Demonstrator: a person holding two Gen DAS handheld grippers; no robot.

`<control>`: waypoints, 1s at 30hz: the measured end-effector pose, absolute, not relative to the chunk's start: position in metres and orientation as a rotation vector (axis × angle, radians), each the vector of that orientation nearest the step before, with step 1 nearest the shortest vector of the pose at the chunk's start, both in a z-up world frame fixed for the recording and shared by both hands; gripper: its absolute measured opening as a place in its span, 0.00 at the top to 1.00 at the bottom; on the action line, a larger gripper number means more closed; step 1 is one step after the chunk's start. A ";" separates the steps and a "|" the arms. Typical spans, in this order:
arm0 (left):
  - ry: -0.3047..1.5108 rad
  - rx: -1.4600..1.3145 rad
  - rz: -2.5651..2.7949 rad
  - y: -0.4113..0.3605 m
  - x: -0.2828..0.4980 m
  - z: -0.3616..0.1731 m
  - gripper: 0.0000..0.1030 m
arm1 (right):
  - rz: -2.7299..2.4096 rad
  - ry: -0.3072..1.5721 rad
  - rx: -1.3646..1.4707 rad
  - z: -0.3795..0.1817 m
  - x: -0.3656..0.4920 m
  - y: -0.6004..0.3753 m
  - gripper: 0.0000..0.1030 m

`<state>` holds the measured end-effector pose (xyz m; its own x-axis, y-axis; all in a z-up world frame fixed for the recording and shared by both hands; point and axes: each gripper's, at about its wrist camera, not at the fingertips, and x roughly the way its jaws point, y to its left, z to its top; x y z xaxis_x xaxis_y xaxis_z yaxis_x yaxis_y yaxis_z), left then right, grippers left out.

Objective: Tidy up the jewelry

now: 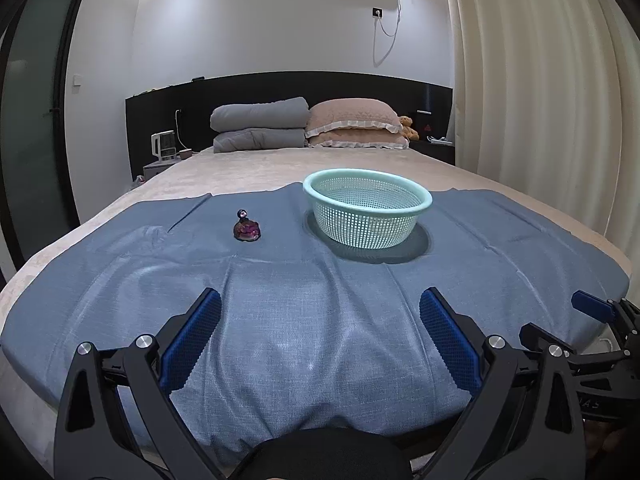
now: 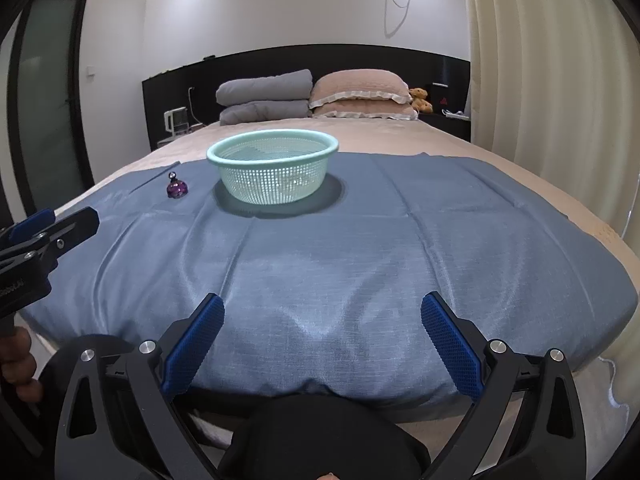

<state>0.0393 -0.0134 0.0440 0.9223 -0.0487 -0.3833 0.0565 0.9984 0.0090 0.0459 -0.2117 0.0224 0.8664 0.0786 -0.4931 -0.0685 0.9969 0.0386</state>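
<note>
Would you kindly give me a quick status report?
Both claws, left and right, open, empty. Purple jewelry piece on blue cloth, left of mint basket. Path unobstructed.

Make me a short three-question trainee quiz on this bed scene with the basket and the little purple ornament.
1. True or false: the purple ornament lies inside the mint basket.
2. Which gripper is nearer the ornament: A, left gripper, or B, right gripper?
3. Fill in: both grippers' jaws stand ____.

Key: 1 false, it sits on the blue cloth beside the basket, apart from it. 2 A. 3 open, holding nothing.
</note>
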 end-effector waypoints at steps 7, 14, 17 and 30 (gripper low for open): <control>0.420 0.011 -0.057 -0.012 0.042 0.041 0.06 | 0.076 0.527 0.014 0.022 0.048 -0.210 0.08; 0.458 0.013 -0.049 -0.013 0.042 0.037 0.06 | 0.075 0.538 0.012 0.022 0.050 -0.209 0.08; 0.470 0.001 -0.046 -0.010 0.041 0.035 0.06 | 0.072 0.545 0.012 0.021 0.051 -0.209 0.08; 0.554 -0.012 -0.045 -0.006 0.050 0.026 0.06 | 0.045 0.583 0.012 0.017 0.057 -0.209 0.08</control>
